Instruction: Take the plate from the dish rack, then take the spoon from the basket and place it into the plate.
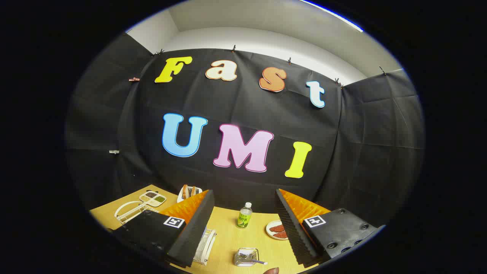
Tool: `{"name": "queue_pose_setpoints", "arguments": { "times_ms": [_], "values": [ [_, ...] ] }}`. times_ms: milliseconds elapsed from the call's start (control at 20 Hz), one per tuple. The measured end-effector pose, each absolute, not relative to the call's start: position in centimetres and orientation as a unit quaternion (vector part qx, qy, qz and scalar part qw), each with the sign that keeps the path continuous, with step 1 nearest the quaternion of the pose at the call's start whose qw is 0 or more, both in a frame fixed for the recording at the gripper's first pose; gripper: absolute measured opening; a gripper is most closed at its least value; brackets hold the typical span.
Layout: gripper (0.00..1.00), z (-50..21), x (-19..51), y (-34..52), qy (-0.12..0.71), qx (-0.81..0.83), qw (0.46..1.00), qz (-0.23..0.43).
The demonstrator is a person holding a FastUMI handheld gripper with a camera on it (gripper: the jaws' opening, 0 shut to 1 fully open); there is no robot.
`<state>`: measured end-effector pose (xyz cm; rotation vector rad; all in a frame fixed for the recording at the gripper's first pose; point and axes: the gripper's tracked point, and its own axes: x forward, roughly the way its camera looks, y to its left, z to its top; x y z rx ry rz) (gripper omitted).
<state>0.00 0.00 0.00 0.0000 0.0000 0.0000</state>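
My gripper [243, 198] is open, its fingers spread wide and held high above the wooden table [228, 236], with nothing between them. A small clear basket [246, 257] sits on the table below and between the fingers, and the spoon [259, 262] lies in it with its handle poking out to the right. A white wire dish rack [129, 211] stands beyond the left finger at the table's far left, with a pale curved plate edge [123, 205] showing in it. Another white wire frame [205, 245] is partly hidden under the left finger.
A green-labelled bottle [244, 215] stands mid-table between the fingers. A plate of reddish food [276, 230] lies by the right finger. A divided dish [152, 198] and a dish of sausages [189, 192] sit at the back left. A small brown rounded thing [272, 271] shows nearest me.
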Motion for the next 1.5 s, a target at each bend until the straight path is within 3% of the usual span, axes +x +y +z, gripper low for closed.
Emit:
{"name": "queue_pose_setpoints", "arguments": {
  "times_ms": [1000,1500],
  "values": [
    [0.98,-1.0,-0.4,1.2,0.02,0.005,1.0,0.009],
    [0.98,-9.5,3.8,8.7,0.204,0.037,0.973,0.096]
  ]
}}
